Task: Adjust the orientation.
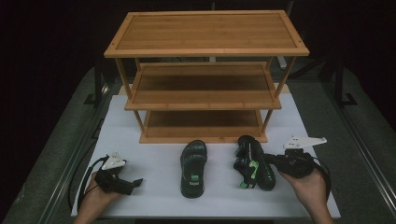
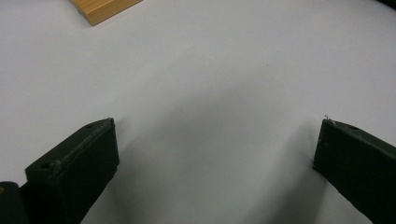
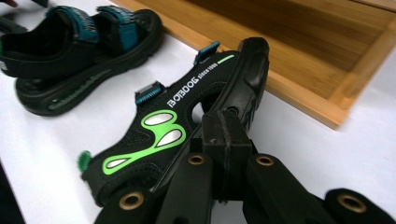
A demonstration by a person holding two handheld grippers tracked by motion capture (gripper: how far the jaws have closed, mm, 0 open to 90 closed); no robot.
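Two black sandals with green and teal trim lie on the white board in front of a wooden shoe rack [image 1: 205, 79]. The left sandal [image 1: 194, 168] sits flat on its sole, toe toward the rack. The right sandal [image 1: 252, 161] is tipped onto its side, and my right gripper [image 1: 269, 162] is shut on its sole edge. In the right gripper view the jaws [image 3: 226, 135] pinch that sandal [image 3: 154, 135], with the other sandal [image 3: 79, 51] beyond. My left gripper [image 1: 135, 183] rests at the board's front left, open, with bare board between its jaws [image 2: 217, 126].
The three-tier rack stands at the back of the white board [image 1: 140, 140]; its bottom shelf [image 3: 303, 60] lies just behind the held sandal. A corner of the rack [image 2: 100, 9] appears in the left gripper view. Dark floor and metal rails flank the board.
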